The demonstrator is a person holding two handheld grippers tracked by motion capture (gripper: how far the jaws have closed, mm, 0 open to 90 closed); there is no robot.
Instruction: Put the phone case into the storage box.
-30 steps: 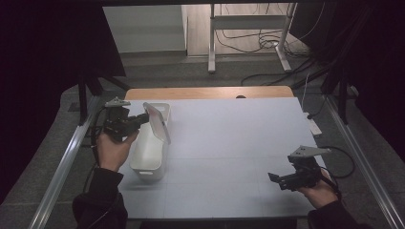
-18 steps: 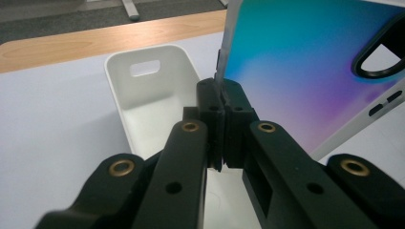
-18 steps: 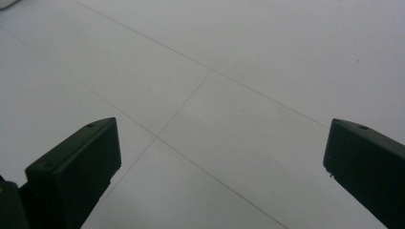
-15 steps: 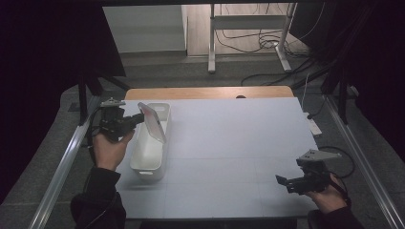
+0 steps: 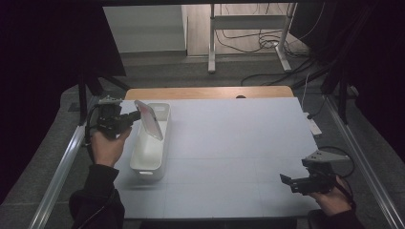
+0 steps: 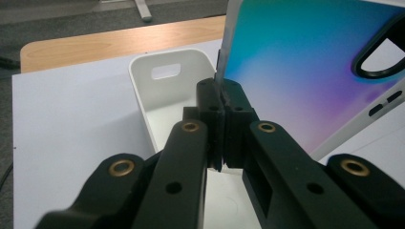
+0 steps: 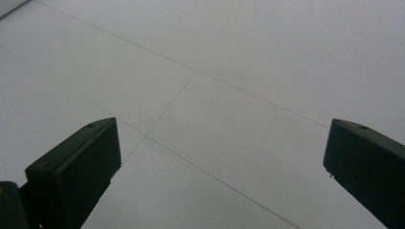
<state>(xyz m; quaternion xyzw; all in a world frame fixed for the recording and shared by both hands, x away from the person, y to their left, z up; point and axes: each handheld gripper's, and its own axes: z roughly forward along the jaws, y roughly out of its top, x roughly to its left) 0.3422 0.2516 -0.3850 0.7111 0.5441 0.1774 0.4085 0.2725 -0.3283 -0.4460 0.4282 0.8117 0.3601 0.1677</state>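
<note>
- High view: the left gripper (image 5: 130,118) pinches a phone case (image 5: 149,119) by one edge and holds it tilted above the far half of the white bin (image 5: 143,164), which lies lengthwise near the left side of the bench (image 5: 229,143). Gripping the edge leaves the flat face free, which suits lowering it into the bin.
- High view: the right gripper (image 5: 286,181) rests low near the front right corner of the bench, well apart from the bin, probably parked out of the way.
- Left gripper view: the fingers (image 6: 210,107) are clamped tight on the thin edge of the case (image 6: 296,71), whose printed face runs from teal to purple; a dark oval ring shows at its top right. The bin (image 6: 167,95), with its handle slot, sits just behind and below.
- Right gripper view: the fingers (image 7: 76,162) stand wide apart with nothing between them, over bare white bench (image 7: 229,71).
- Against the earlier high views: the case sits a little more upright over the bin, and the right gripper has drawn back toward the front edge.
</note>
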